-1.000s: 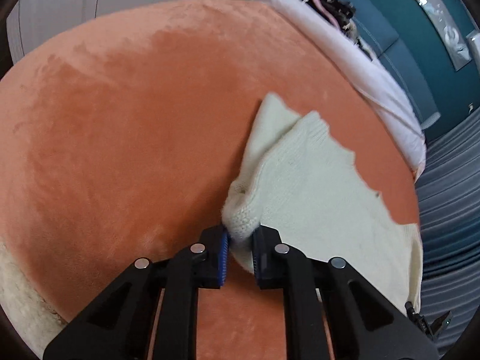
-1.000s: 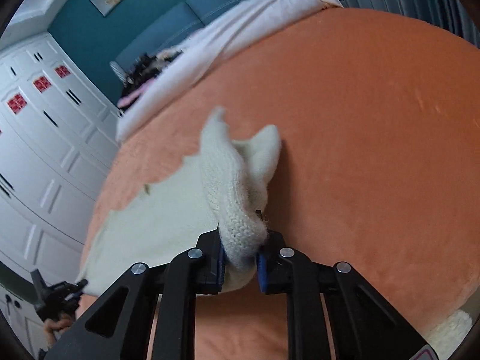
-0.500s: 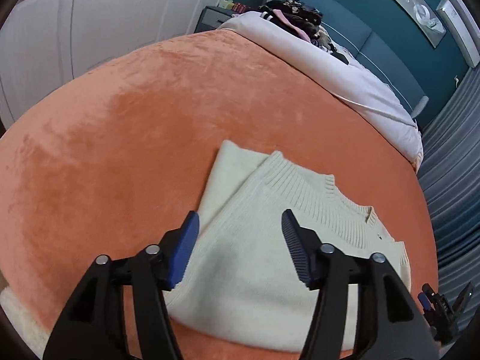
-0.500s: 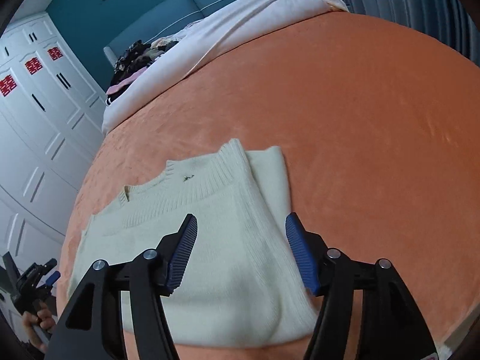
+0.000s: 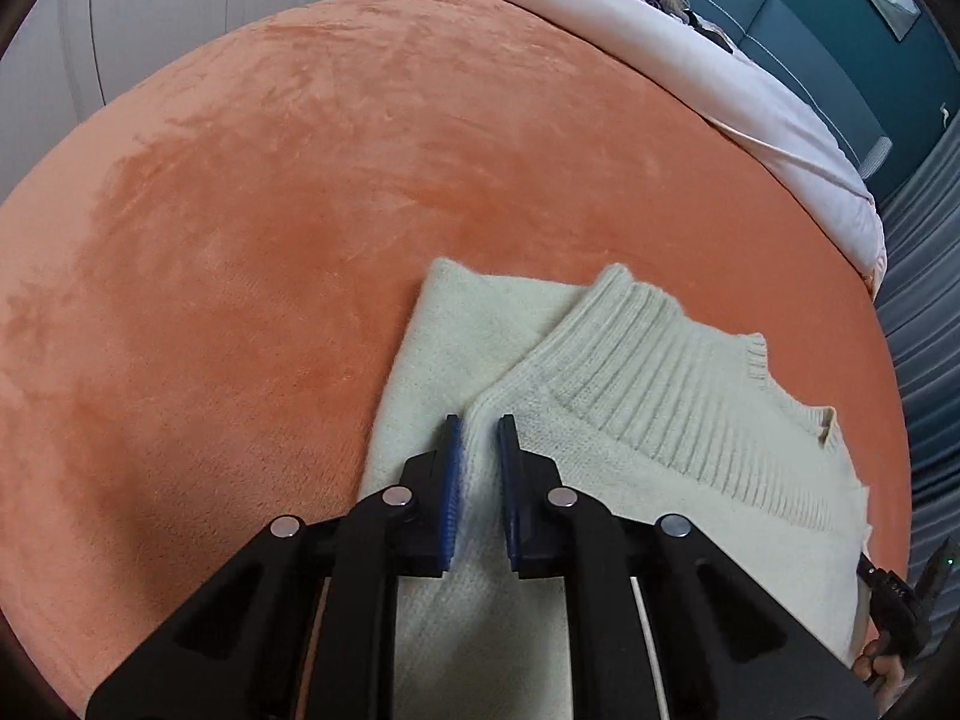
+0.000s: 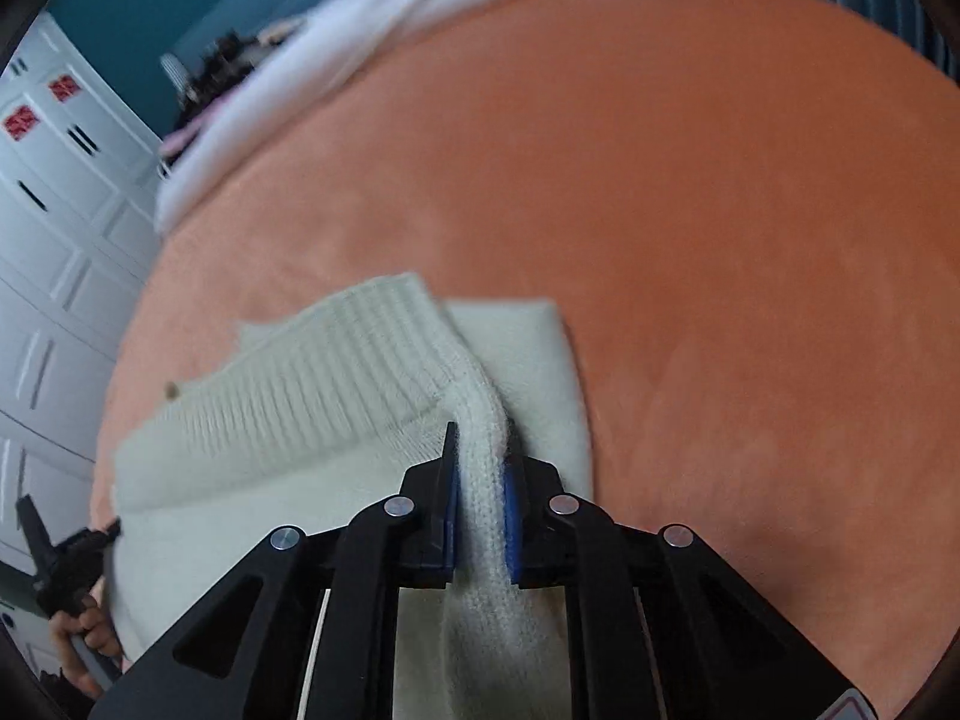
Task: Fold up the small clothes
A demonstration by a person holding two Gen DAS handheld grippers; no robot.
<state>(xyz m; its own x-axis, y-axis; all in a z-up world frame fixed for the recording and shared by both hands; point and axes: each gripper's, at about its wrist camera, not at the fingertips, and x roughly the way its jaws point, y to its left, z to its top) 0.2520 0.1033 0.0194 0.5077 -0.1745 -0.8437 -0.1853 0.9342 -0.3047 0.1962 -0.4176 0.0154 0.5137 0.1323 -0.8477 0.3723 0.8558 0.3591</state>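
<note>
On the bed [image 5: 252, 192]: cream sweater [image 5: 630, 420] lies folded on the orange cover.
Left tongs [image 5: 478, 429]: nearly closed, pinching a sweater ridge.
Right tongs [image 6: 480, 438]: clamped on a raised knit fold.

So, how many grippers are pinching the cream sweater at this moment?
2. The left gripper pinches the cream sweater at its left fold; the right gripper clamps a raised ridge at the opposite fold.

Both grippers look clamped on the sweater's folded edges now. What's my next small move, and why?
Probably lift both pinches together and carry them toward the ribbed hem. The left gripper and right gripper each squeeze a ridge of the cream sweater, which lies flat on the orange blanket, so the fold hasn't begun.
</note>
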